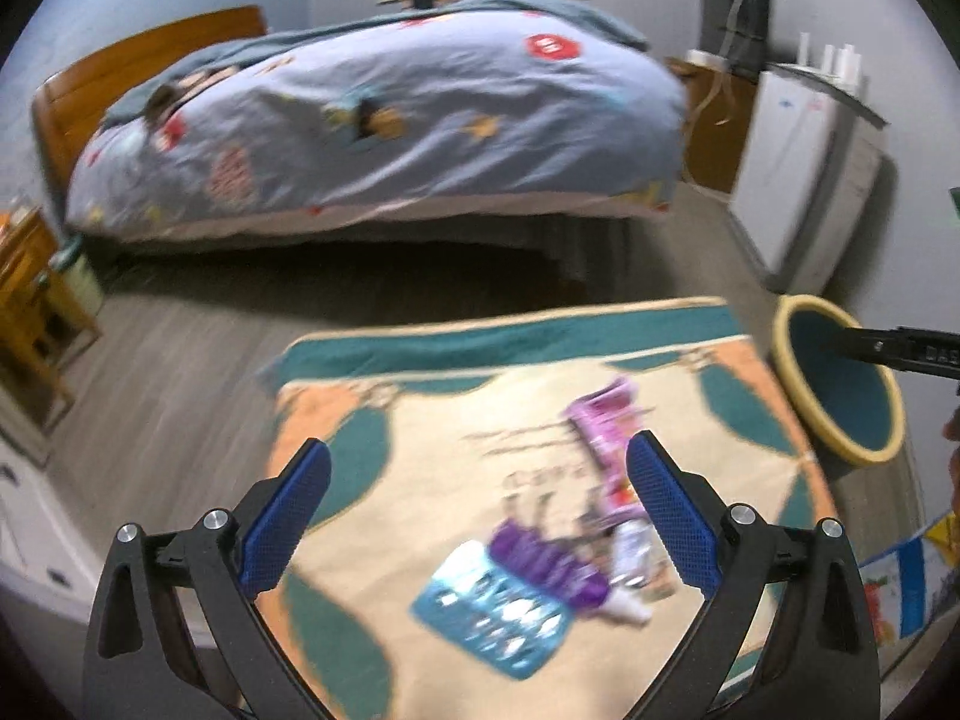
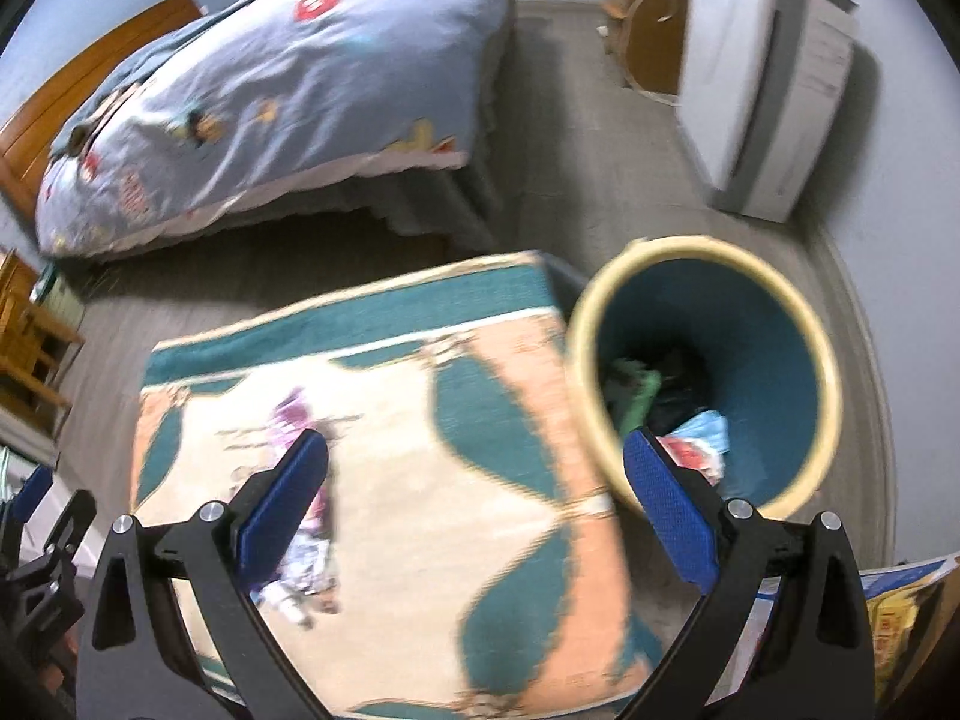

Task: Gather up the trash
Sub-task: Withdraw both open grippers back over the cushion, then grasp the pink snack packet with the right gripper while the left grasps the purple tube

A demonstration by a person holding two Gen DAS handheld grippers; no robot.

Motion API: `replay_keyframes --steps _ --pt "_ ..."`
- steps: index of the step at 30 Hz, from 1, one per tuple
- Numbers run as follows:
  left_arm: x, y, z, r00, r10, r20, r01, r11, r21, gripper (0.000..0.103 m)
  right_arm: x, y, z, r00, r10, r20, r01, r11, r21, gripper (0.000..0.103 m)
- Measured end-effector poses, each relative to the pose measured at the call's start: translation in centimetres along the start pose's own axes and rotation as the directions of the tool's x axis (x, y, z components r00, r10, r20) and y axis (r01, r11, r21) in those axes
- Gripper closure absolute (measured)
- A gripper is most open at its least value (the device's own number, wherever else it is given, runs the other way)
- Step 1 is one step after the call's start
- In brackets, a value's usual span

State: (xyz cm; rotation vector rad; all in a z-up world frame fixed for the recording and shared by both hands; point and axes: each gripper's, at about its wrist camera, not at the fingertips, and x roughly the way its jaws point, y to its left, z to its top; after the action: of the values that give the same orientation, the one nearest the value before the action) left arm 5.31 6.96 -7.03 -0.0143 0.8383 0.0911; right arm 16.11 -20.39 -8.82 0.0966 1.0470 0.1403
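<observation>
Trash lies on a patterned rug (image 1: 420, 480): a teal blister pack (image 1: 492, 612), a purple wrapper (image 1: 546, 564), a pink wrapper (image 1: 606, 426) and a small white piece (image 1: 630, 606). My left gripper (image 1: 480, 510) is open and empty above the rug, just short of this trash. A teal bin with a yellow rim (image 2: 708, 372) stands at the rug's right edge and holds several wrappers (image 2: 690, 444). My right gripper (image 2: 477, 510) is open and empty, over the rug beside the bin. The bin also shows in the left wrist view (image 1: 840, 384). The pink and purple trash shows blurred in the right wrist view (image 2: 306, 516).
A bed with a blue patterned quilt (image 1: 384, 114) stands beyond the rug. A white appliance (image 1: 798, 180) stands against the right wall. Wooden furniture (image 1: 30, 312) is at the left. Printed paper (image 2: 900, 612) lies at the lower right. Grey wood floor (image 1: 180, 372) surrounds the rug.
</observation>
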Motion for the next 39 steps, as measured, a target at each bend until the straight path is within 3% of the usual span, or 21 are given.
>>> replay_keyframes --steps 10,27,32,34,37,39 --pt "3.2 4.6 -3.0 0.993 0.041 -0.113 -0.043 0.999 -0.018 0.005 4.2 7.2 -2.2 0.995 -0.005 -0.103 -0.005 0.995 -0.101 0.006" --pt "6.0 7.7 -2.3 0.99 0.034 -0.139 -0.044 0.997 -0.07 0.005 12.5 12.7 -2.8 0.965 -0.01 -0.26 -0.024 0.992 -0.125 0.009" --pt "6.5 7.7 -2.1 0.989 0.027 -0.148 -0.037 0.997 -0.07 0.005 15.0 13.8 -3.5 0.942 -0.028 -0.335 -0.03 0.985 -0.167 0.038" --pt "6.7 7.4 -2.0 0.989 0.02 -0.149 -0.03 0.998 -0.063 0.005 15.7 13.6 -3.7 0.929 -0.028 -0.368 -0.035 0.986 -0.165 0.066" --pt "6.9 6.4 -2.2 0.988 0.011 -0.157 -0.017 0.999 -0.037 0.005 15.7 13.0 -3.5 0.926 -0.009 -0.377 -0.048 0.989 -0.141 0.081" --pt "7.1 5.5 -2.3 0.986 -0.001 -0.167 -0.003 1.0 -0.024 0.005 15.2 12.5 -3.1 0.932 0.0 -0.363 -0.051 0.99 -0.131 0.084"
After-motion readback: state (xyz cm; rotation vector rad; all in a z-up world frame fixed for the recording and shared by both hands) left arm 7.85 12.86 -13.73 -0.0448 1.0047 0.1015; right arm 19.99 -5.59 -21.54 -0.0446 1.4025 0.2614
